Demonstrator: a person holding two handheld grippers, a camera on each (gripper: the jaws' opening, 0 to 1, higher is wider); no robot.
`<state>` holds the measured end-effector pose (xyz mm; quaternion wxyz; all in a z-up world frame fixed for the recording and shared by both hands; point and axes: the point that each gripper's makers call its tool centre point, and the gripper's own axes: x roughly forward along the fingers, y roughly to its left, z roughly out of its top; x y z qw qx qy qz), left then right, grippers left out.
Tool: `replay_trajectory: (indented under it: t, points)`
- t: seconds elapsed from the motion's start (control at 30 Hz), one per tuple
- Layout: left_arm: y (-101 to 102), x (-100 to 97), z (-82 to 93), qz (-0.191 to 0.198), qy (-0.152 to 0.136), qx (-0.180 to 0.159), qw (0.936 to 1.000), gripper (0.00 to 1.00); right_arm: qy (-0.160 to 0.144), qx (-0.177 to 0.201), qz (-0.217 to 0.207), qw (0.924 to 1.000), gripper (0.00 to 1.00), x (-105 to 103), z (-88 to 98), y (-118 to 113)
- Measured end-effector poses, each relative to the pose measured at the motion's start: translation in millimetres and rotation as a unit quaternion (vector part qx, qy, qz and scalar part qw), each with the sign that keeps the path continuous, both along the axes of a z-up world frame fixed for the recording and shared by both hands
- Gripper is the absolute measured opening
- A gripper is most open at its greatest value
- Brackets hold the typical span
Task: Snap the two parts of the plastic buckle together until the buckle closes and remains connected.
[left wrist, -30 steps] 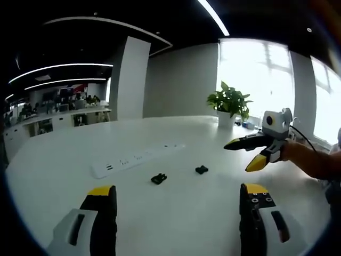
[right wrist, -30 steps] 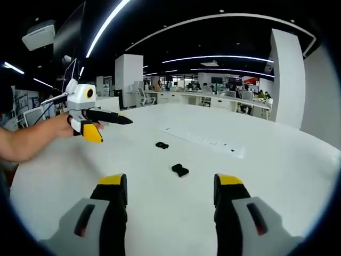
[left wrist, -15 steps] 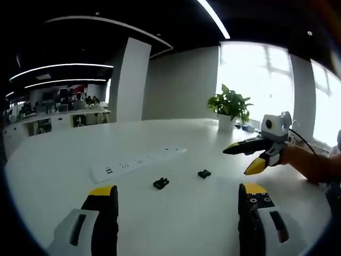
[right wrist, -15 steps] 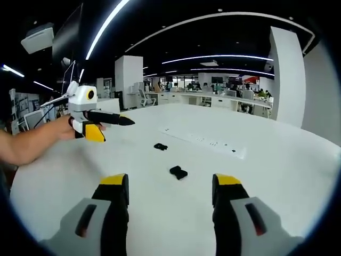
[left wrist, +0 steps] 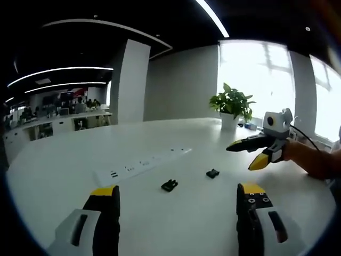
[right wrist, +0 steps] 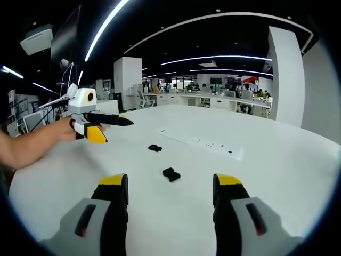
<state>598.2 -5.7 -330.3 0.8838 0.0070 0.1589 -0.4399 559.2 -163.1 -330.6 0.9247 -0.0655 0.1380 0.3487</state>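
Both small black plastic buckle halves (left wrist: 169, 185) (left wrist: 212, 173) lie apart on the white desk (left wrist: 64, 165), untouched. Both grippers (left wrist: 176, 198) (right wrist: 166, 188) have drifted slightly, fingers spread and empty, so grasping hasn't begun.

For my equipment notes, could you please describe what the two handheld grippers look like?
Each has a white-grey body with black jaws capped in yellow. The left gripper and right gripper match. Seen from the side, the right gripper has long tapered black jaws and a thin dark cable trailing behind. The forearms holding them are bare, with no sleeve visible.
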Motion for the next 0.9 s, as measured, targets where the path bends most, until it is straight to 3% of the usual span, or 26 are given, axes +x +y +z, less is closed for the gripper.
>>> replay_trajectory:
  t: [0.23, 0.9]
  points:
    - [-5.3, 7.1, 3.9, -0.002, 0.022, -0.028, 0.9994, 0.94, -0.005, 0.001, 0.002, 1.0000, 0.64, 4.3, 4.9, 2.1]
    - [-8.6, 27.6, -2.6, -0.008, 0.018, -0.006, 0.9998, 0.90, 0.000, -0.011, 0.006, 0.9999, 0.64, 20.0, -0.2, 1.7]
